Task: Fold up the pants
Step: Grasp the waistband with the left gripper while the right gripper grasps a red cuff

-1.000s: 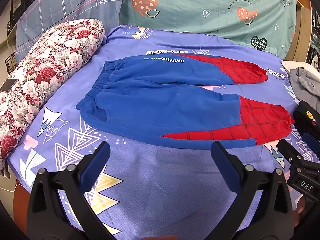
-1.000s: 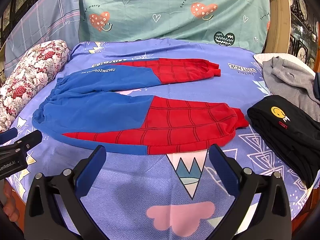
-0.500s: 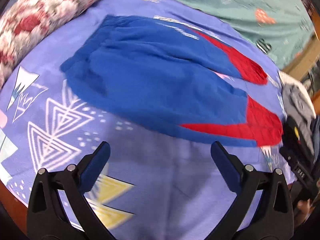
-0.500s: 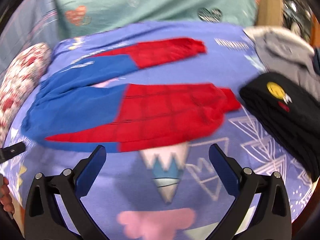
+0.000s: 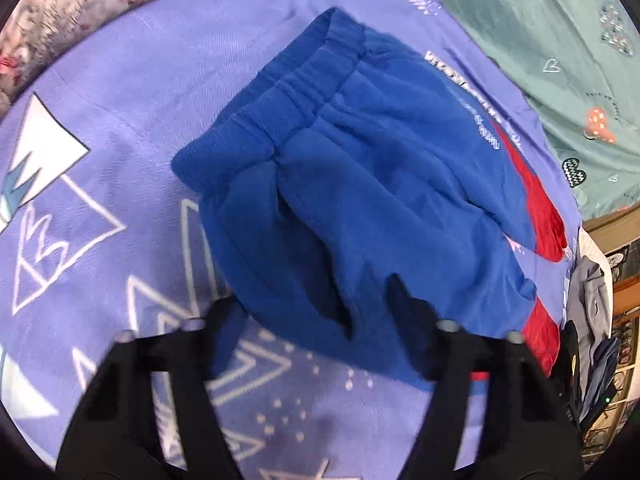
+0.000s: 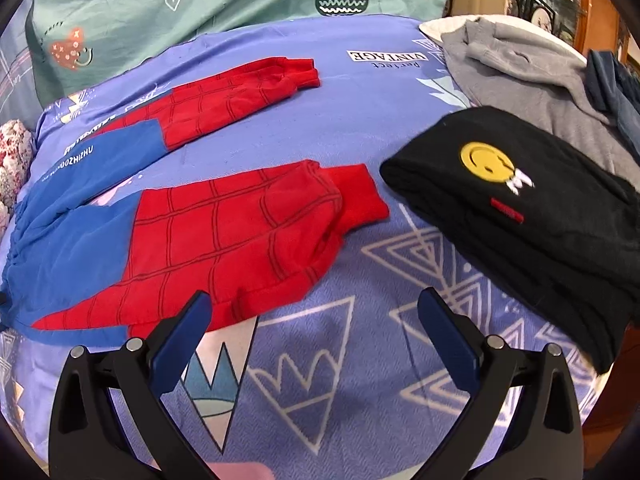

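The left gripper (image 5: 316, 312) gapes wide over the pants' (image 5: 360, 184) blue waist end. The right gripper (image 6: 314, 316) gapes wide, empty, beside the red leg cuff (image 6: 356, 196).

Pants (image 6: 224, 224) flat on bed (image 6: 340, 360); folded garment (image 6: 520, 216) right of them.

Both views are evenly and fairly brightly lit, with soft indoor light and no hard glare. The left wrist view is smeared by motion blur: the left tool (image 5: 312, 312) and the pants (image 5: 360, 184) look soft, and a dim shadow lies under the near fold. The right wrist view is sharper, the right tool (image 6: 314, 312) crisp. Fisheye bending curves the bed (image 6: 360, 360) towards black rounded corners.
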The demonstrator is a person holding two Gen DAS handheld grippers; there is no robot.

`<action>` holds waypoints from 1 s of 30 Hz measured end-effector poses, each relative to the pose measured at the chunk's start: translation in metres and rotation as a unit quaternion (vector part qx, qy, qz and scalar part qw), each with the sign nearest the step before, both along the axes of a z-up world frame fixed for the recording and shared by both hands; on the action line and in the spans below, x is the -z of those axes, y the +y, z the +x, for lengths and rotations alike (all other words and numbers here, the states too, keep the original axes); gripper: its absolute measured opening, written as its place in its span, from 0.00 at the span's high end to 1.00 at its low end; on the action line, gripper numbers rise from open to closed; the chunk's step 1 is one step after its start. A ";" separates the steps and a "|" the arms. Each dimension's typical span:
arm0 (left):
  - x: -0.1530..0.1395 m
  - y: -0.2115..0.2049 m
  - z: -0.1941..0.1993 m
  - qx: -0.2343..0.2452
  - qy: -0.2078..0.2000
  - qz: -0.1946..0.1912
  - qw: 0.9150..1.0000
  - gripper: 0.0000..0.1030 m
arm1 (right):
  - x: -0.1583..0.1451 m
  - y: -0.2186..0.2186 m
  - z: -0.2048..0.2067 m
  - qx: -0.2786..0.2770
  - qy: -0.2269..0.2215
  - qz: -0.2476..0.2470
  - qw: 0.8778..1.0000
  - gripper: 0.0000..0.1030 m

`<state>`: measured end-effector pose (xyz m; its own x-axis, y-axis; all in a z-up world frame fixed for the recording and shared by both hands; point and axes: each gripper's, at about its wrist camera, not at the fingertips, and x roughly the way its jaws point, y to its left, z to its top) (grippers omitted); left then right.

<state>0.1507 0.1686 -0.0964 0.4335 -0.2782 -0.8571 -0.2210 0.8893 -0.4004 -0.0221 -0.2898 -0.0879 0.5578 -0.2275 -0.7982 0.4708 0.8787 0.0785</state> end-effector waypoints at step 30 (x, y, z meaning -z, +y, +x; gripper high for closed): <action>-0.082 0.001 -0.044 -0.041 -0.113 0.061 0.991 0.95 | -0.037 -0.043 -0.014 -0.047 -0.056 0.109 0.991 0.83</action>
